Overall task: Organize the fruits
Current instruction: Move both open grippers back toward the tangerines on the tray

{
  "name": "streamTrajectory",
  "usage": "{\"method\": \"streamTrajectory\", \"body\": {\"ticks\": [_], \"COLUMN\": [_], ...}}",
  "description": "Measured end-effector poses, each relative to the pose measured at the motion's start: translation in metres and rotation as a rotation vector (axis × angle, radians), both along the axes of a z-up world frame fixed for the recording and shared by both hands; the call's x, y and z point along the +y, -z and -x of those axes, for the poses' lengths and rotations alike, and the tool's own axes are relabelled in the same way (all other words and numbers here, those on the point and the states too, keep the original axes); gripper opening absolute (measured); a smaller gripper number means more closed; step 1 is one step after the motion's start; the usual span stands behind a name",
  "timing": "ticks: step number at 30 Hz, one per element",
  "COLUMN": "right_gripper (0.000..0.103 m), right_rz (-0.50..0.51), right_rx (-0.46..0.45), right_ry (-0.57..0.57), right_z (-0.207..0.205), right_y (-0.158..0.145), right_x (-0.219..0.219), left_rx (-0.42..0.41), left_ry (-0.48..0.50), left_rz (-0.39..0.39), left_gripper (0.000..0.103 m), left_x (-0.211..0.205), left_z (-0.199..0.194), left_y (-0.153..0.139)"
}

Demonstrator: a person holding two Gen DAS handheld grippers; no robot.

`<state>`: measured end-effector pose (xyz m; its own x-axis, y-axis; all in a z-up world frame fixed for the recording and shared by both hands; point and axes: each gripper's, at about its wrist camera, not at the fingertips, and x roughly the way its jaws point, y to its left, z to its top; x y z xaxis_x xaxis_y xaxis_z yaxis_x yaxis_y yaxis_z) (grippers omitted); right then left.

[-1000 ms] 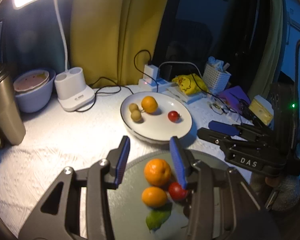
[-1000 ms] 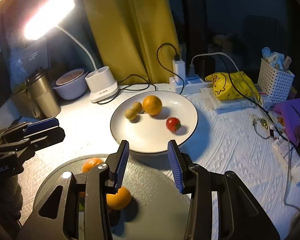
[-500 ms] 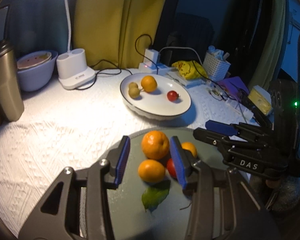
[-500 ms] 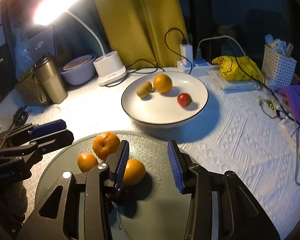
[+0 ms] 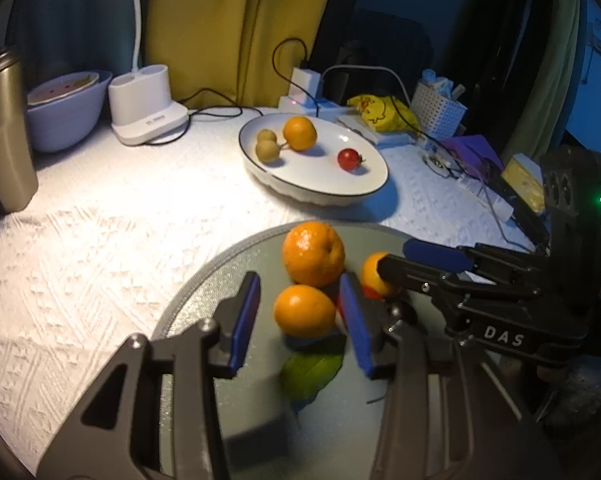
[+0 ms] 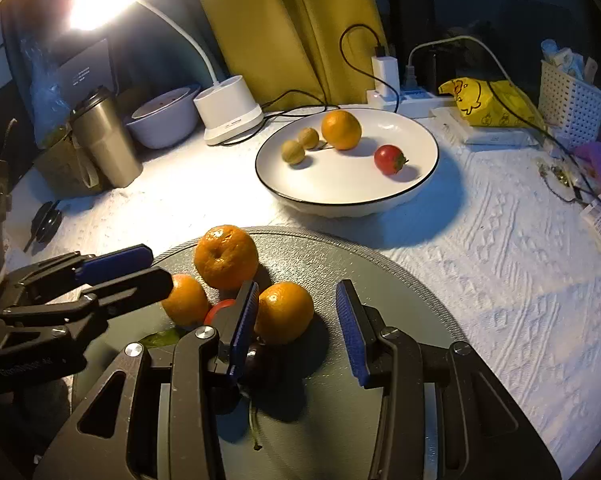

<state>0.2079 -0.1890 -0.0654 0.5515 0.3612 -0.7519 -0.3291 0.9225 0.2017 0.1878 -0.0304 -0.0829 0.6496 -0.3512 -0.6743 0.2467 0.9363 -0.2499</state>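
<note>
Left gripper (image 5: pixel 300 320): fingers apart either side of an orange (image 5: pixel 304 311) on the grey tray (image 5: pixel 204 304), pads not touching it. Right gripper (image 6: pixel 296 328), side lettered "DAS": fingers apart, nothing clamped, another orange (image 6: pixel 283 312) just beside its left pad. White plate (image 6: pixel 340 194) beyond holds an orange, tomato (image 6: pixel 389 159), two small brown fruits.

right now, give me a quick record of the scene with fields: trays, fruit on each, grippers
near tray: grey round tray with three oranges, the largest at the back, a red tomato, a green leaf
far plate: white plate with one orange, one tomato, two small brown fruits
left gripper: open, around an orange, not pressing
right gripper: open, beside an orange
</note>
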Motion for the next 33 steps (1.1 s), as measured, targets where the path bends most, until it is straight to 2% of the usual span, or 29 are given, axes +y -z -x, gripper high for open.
{"method": "streamTrajectory", "body": {"ticks": [10,14,16,17,21,33], "right_gripper": [0.042,0.042,0.033,0.032,0.032,0.031], "right_rz": [-0.03,-0.034,-0.047,-0.049,-0.038,-0.034], "right_rx": [0.032,0.036,0.039,0.037,0.028,-0.006], "right_ry": [-0.042,-0.054,-0.065,-0.07,-0.07,-0.06], "right_z": [0.002,0.002,0.002,0.002,0.005,0.009], "right_y": [0.007,0.008,0.008,0.007,0.006,-0.005], "right_x": [0.008,0.008,0.009,0.009,0.011,0.004], "left_rx": [0.039,0.034,0.023,0.019,0.018,-0.017], "left_ry": [0.006,0.006,0.01,0.012,0.027,0.032], "left_rz": [-0.034,-0.038,-0.046,-0.05,-0.048,-0.041], "left_gripper": [0.043,0.043,0.043,0.042,0.036,0.036], "left_x": [-0.007,-0.007,-0.008,-0.009,-0.01,-0.008], "left_z": [-0.005,-0.005,-0.004,-0.003,-0.002,0.007], "left_y": [0.013,0.014,0.015,0.015,0.015,0.001]}}
